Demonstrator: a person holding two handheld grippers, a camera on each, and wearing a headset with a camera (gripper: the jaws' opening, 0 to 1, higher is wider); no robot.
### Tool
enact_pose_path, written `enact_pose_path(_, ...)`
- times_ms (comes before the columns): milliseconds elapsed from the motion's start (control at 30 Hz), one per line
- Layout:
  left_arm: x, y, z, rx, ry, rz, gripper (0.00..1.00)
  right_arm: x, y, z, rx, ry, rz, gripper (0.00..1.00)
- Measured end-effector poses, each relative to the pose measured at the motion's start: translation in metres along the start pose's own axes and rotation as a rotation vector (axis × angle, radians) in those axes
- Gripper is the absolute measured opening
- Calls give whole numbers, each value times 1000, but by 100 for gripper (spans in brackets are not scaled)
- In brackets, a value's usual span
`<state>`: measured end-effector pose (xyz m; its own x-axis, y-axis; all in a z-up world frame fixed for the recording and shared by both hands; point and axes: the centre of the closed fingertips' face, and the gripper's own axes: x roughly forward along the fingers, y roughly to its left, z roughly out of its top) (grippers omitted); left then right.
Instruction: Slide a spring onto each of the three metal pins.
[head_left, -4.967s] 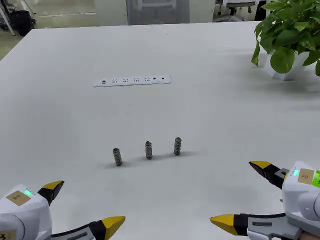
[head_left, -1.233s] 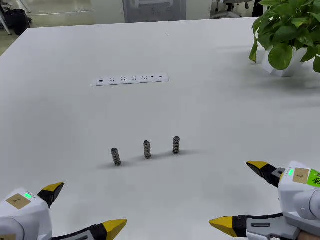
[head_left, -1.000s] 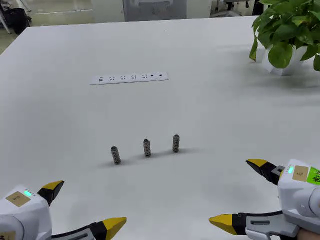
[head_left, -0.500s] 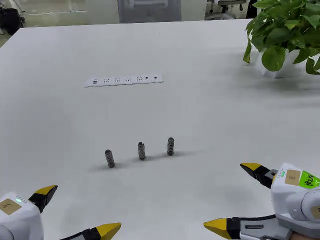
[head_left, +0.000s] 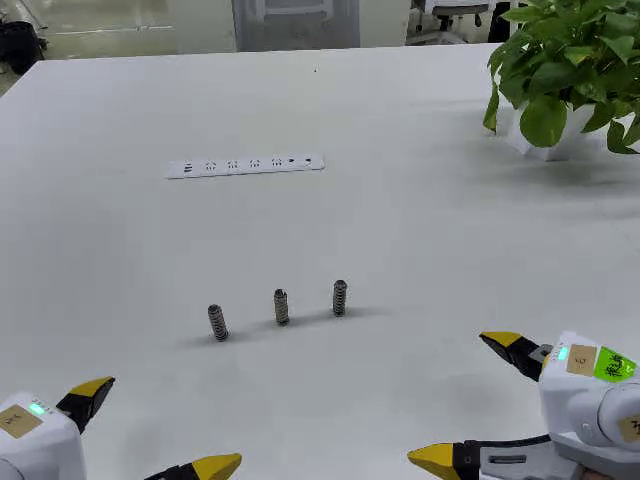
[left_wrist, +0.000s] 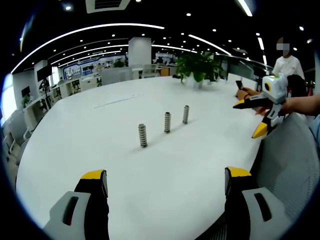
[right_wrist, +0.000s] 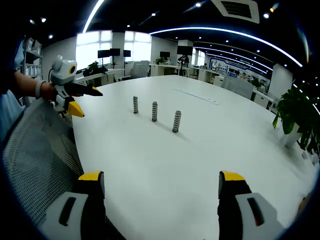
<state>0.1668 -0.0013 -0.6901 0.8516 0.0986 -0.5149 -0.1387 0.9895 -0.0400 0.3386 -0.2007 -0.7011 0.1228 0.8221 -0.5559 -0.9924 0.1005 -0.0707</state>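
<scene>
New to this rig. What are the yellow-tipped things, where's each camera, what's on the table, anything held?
There is no robot: a person holds a two-jaw claw in each hand. The head view comes from a headset camera looking down at the white table, with the left claw and right claw at its bottom corners. Each round fisheye picture comes from a camera riding on one claw, looking along its yellow-tipped jaws; the other claw appears off to the side. Both claws are open and hold nothing. On the table are three springs upright in a row, a white power strip and a potted plant.
</scene>
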Motion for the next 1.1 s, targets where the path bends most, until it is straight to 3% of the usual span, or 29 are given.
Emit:
enact_pose_path(567, -1, 4, 3, -11, -16, 18, 99, 1, 1, -3, -19, 18, 6, 96)
enact_pose_path(1100, 0, 2, 1, -2, -4, 12, 98, 2, 3, -3, -18, 18, 13, 96)
